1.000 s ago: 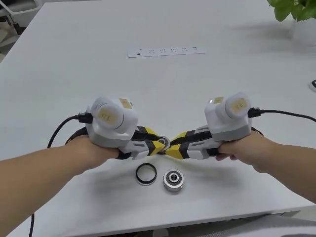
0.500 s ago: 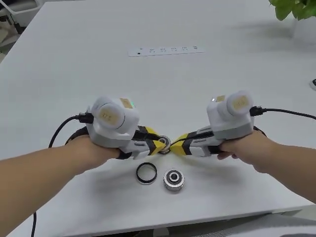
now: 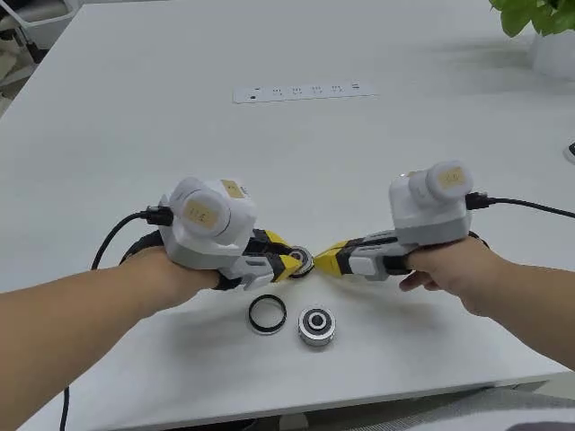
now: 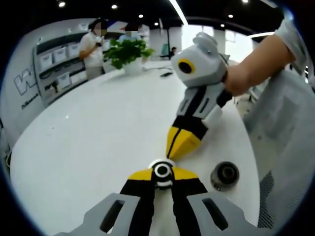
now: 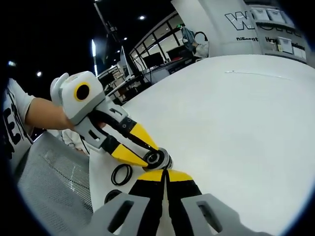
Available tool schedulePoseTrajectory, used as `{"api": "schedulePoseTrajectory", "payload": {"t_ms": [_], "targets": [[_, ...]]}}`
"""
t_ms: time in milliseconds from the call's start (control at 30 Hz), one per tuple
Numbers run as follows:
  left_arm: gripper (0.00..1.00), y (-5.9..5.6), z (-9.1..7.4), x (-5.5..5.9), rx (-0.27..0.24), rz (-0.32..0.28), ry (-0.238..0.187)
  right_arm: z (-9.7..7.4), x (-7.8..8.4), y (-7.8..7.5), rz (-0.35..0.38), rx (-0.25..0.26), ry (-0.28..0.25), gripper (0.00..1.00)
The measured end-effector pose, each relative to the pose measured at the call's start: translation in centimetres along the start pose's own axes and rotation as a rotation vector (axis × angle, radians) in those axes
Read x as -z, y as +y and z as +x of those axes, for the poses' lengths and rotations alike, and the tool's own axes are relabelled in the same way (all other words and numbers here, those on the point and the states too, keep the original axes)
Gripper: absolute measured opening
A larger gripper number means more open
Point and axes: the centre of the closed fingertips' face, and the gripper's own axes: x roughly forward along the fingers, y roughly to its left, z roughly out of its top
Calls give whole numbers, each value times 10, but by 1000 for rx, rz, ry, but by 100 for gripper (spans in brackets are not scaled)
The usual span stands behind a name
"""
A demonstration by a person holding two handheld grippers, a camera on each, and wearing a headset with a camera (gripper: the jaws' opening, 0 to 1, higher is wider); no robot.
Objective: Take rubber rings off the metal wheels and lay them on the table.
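My left gripper (image 3: 289,263) pointing to 3 o'clock, jaws clamped on a wheel (image 3: 302,260), my right gripper (image 3: 325,261) pointing to 9 o'clock, jaws pressed together, tips nearly meeting, forearms from 8 and 4 o'clock

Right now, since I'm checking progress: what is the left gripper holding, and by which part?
A metal wheel, pinched across its outer rim between the yellow fingers of the left gripper.

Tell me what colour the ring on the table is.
Black. The ring shows best in head view.
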Motion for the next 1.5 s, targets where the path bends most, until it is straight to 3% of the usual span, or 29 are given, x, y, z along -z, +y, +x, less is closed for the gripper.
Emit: {"api": "schedulePoseTrajectory", "payload": {"t_ms": [133,433,1500], "targets": [[12,1,0,1,-2,0,5,-3,-9,0,77,-8,-48,0],[12,2,1,2,-14,3,15,-2,-13,4,51,4,-43,0],[11,2,2,2,-27,2,27,1,-18,12,-17,-43,-25,0]]}}
